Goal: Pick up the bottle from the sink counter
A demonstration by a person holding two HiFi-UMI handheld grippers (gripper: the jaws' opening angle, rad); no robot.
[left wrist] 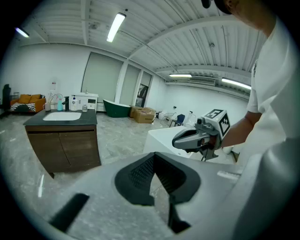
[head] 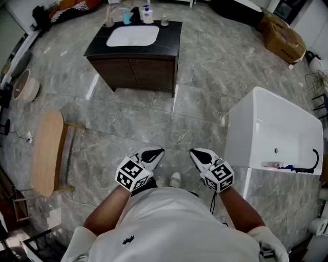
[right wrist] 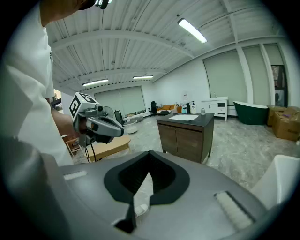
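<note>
A white bottle with a blue label (head: 147,14) stands at the back of the dark sink counter (head: 171,36), beside a teal cup (head: 126,17) and behind the white basin (head: 132,36). The counter is far ahead across the floor. My left gripper (head: 159,152) and right gripper (head: 195,152) are held close to my body, side by side, both shut with nothing between the jaws. In the left gripper view the counter (left wrist: 61,124) is at the left and the right gripper (left wrist: 197,137) at the right. In the right gripper view the counter (right wrist: 185,123) lies ahead.
A white bathtub (head: 277,128) stands to the right. A wooden bench (head: 47,153) is at the left. Cardboard boxes (head: 282,36) sit at the far right. Grey marble floor (head: 154,117) stretches between me and the counter.
</note>
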